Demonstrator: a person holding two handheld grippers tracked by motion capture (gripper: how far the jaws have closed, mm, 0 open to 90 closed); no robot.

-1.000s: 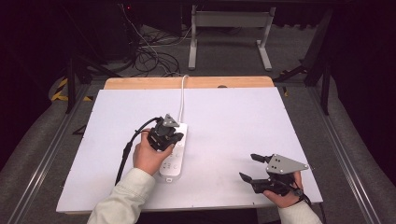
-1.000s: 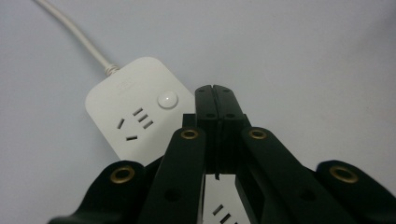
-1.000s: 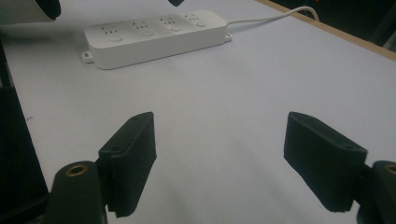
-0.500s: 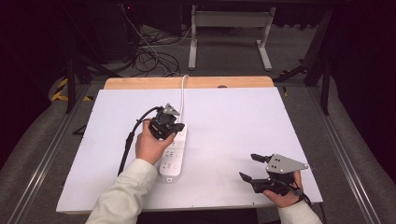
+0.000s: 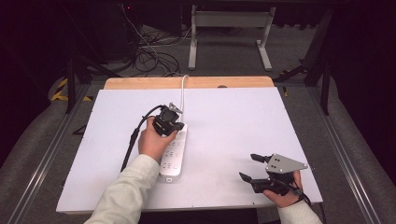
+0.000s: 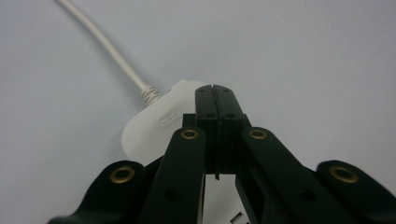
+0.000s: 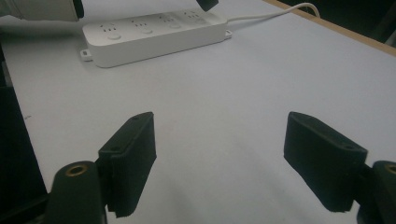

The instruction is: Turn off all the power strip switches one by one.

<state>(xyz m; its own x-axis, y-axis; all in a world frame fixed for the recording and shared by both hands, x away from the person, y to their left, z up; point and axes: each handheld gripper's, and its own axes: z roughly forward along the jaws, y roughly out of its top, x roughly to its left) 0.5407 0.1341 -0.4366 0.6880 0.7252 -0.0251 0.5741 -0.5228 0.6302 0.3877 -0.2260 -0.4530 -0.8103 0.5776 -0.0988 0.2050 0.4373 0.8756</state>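
black fingers (image 7: 327, 163) — brass rivets, cream sleeves (image 5: 123, 193)

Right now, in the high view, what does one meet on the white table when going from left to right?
Black cable → left hand holding the shut left tongs → white power strip → bare white table → open right tongs → right hand.

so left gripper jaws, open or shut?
Shut. The left gripper has its two black jaws pressed flat together, nothing between, above the power strip.
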